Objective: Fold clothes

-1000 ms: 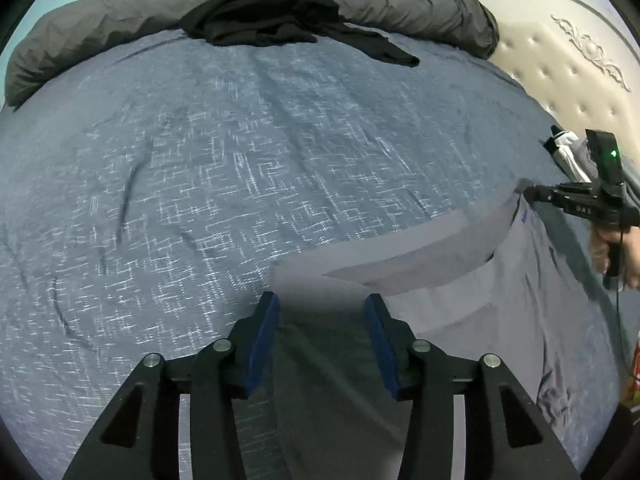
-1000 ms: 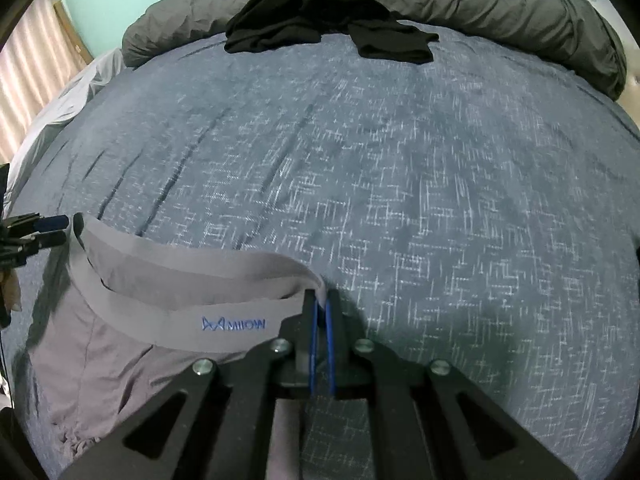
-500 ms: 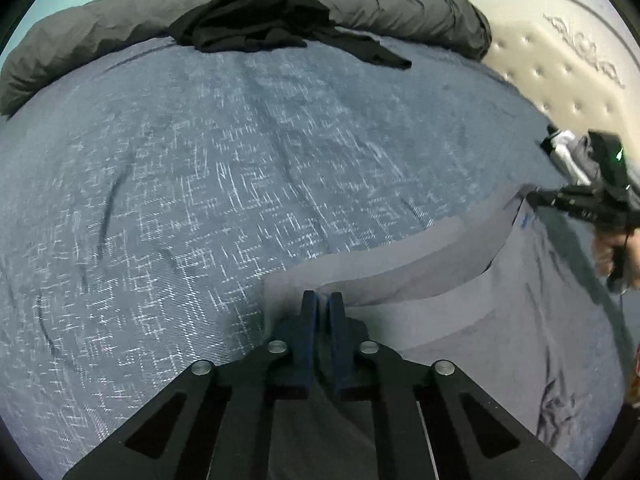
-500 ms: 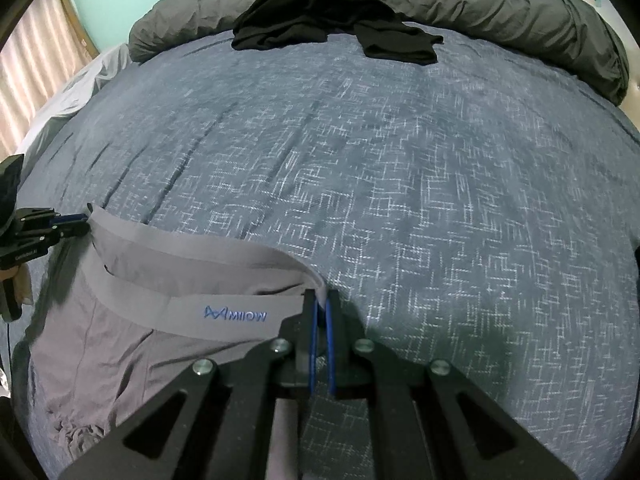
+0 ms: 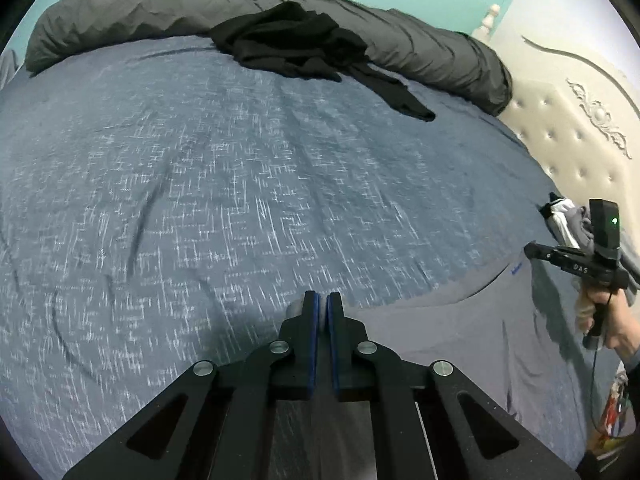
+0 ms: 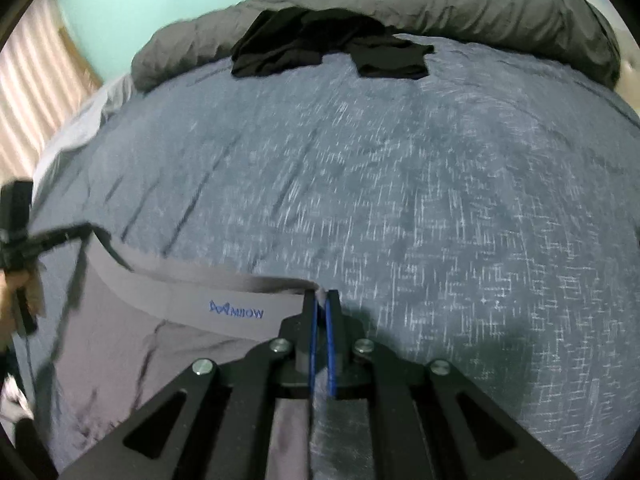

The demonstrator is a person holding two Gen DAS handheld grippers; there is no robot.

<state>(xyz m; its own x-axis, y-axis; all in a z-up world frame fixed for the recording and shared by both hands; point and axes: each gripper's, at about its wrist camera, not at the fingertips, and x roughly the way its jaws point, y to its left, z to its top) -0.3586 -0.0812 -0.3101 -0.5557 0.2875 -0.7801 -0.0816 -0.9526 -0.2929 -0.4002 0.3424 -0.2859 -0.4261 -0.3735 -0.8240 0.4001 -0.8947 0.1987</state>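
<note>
Pinching grey shorts [image 5: 460,344] waistband: left claw [image 5: 322,300], right claw [image 6: 321,298], both clamped.

Greys and blues on the bed

Grey shorts [image 6: 180,344] with blue lettering lie on a blue, white-flecked bedspread [image 5: 240,184]; black clothes [image 5: 296,44] rest against a charcoal duvet [image 5: 120,12].

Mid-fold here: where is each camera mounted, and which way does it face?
Left wrist: on the left claw, looking across the bed; it grips the grey garment; the right claw and a hand show.
Right wrist: on the right claw, facing likewise, gripping the waistband; the left claw shows.
Shared: garment, black clothes, duvet.
</note>
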